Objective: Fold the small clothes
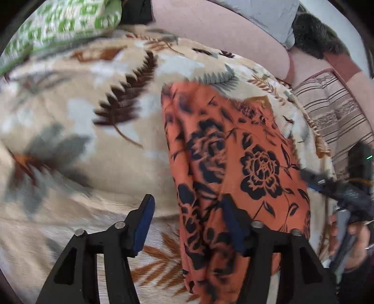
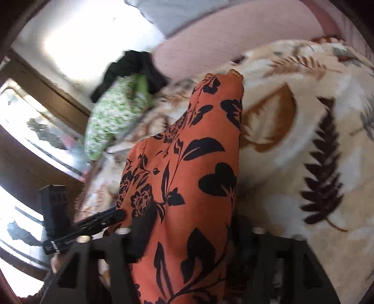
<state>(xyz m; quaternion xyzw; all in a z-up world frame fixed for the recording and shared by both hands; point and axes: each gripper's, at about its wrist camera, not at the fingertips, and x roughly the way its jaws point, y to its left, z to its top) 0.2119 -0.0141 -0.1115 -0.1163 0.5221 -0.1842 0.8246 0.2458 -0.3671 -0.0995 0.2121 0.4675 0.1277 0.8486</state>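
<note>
An orange garment with black flowers (image 1: 233, 159) lies in a long strip on a beige leaf-print blanket (image 1: 77, 121). My left gripper (image 1: 187, 210) is open over the garment's near left edge; one blue-padded finger (image 1: 145, 219) is over the blanket, the other finger (image 1: 233, 224) is over the cloth. In the right wrist view the same garment (image 2: 187, 182) runs between my right gripper's (image 2: 189, 229) spread fingers, which are wide apart and partly hidden by the cloth. The left gripper (image 2: 100, 218) shows at the left there, and the right gripper (image 1: 336, 187) at the right of the left wrist view.
A green-and-white patterned cloth (image 1: 63, 25) and a dark garment (image 2: 133, 67) lie at the blanket's far end. A pink sheet (image 1: 222, 25), grey cloth (image 1: 266, 16) and striped fabric (image 1: 332, 112) lie beyond. A wooden-framed window (image 2: 39, 131) is to the left.
</note>
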